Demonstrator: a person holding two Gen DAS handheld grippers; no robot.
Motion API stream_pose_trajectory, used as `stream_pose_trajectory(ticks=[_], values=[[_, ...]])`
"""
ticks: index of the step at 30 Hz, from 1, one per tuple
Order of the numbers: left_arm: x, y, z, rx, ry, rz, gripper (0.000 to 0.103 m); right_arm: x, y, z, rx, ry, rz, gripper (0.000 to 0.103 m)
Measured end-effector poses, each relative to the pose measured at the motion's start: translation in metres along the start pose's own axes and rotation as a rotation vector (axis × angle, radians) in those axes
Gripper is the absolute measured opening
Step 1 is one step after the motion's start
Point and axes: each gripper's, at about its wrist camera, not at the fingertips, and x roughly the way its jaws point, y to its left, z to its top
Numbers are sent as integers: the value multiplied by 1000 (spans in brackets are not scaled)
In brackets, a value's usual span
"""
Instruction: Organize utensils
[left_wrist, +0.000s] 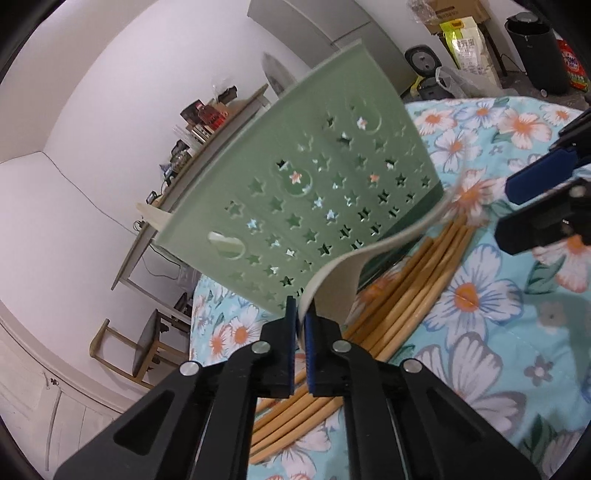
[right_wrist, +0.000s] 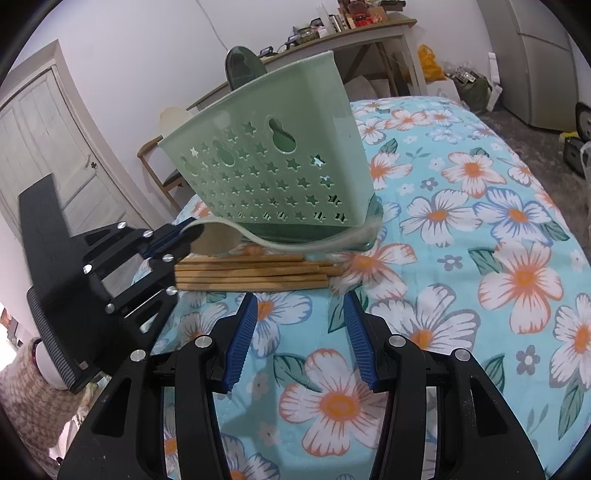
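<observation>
A pale green utensil holder with star cut-outs stands on the floral cloth; it also shows in the right wrist view. My left gripper is shut on the bowl end of a beige spoon, held just above the cloth in front of the holder; the spoon is motion-blurred. Several bamboo chopsticks lie bundled under it, also seen in the right wrist view. My right gripper is open and empty, just short of the chopsticks. A dark green spoon and a beige utensil stick out of the holder.
The floral cloth covers a table. A wooden chair and a cluttered shelf stand by the wall. Bags, a rice cooker and a black bin sit on the floor beyond.
</observation>
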Motion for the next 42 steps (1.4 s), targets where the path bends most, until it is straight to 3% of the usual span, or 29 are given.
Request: stream_pose_trajectory(ticks=[8,14,20,30,37,42], values=[[-44,12,-12,-80,-24,-20,3,-19,4,2,-28,-44,-36,46],[-75,47,-34,-261,21,-51,3,-34,10,9,-98,-89,-65,46],[-93,95,-67,-470,68,-24,3,-24,43,28,-282,-106,-53,46],[-93,162,-131,-743,116,79,3,41,134,35,-706,-84,-64,41],[-77,176,-159,-812,136,86,3,107,168,27,-901,15,-148,23],[-66,179,-172,-835,136,76,3,134,177,25,-983,65,-204,21]])
